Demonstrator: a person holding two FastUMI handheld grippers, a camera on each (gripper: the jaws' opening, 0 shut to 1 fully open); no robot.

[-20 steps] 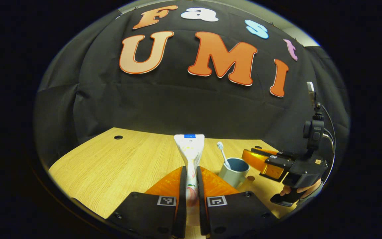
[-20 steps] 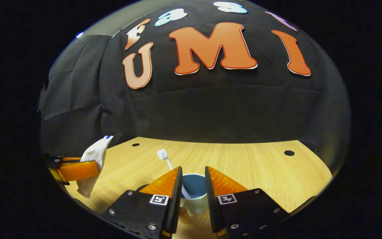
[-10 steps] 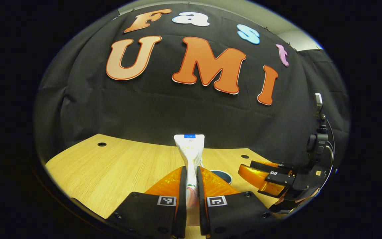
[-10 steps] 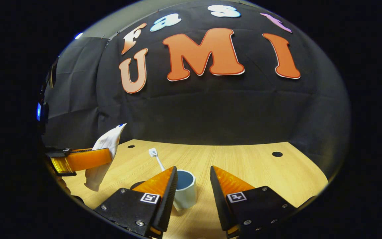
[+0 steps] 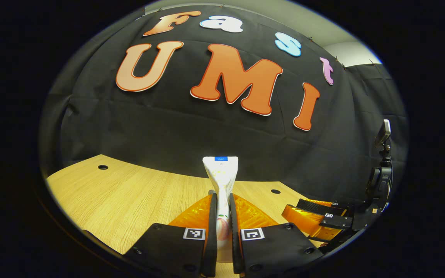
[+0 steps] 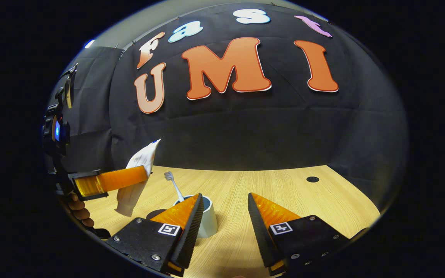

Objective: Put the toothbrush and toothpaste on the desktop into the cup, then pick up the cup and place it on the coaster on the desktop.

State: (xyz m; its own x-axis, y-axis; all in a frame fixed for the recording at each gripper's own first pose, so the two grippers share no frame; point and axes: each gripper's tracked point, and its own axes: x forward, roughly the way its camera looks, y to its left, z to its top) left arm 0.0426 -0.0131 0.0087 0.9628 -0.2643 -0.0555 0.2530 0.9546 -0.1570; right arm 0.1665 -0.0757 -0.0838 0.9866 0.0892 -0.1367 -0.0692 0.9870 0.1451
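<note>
The toothpaste [image 6: 136,175] is clamped upright in the left gripper [image 6: 128,179], held just left of and above the cup [image 6: 208,226] (toothbrush [image 6: 173,185] inside), while the right gripper [image 6: 222,214] is spread wide.

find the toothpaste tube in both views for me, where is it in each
Left gripper view: the toothpaste tube stands upright at bottom centre, clamped between the left gripper fingers.
Right gripper view: the tube is at lower left, tilted, held above the desk, left of the cup.
Shared landmark: the round hole in the desk.
</note>
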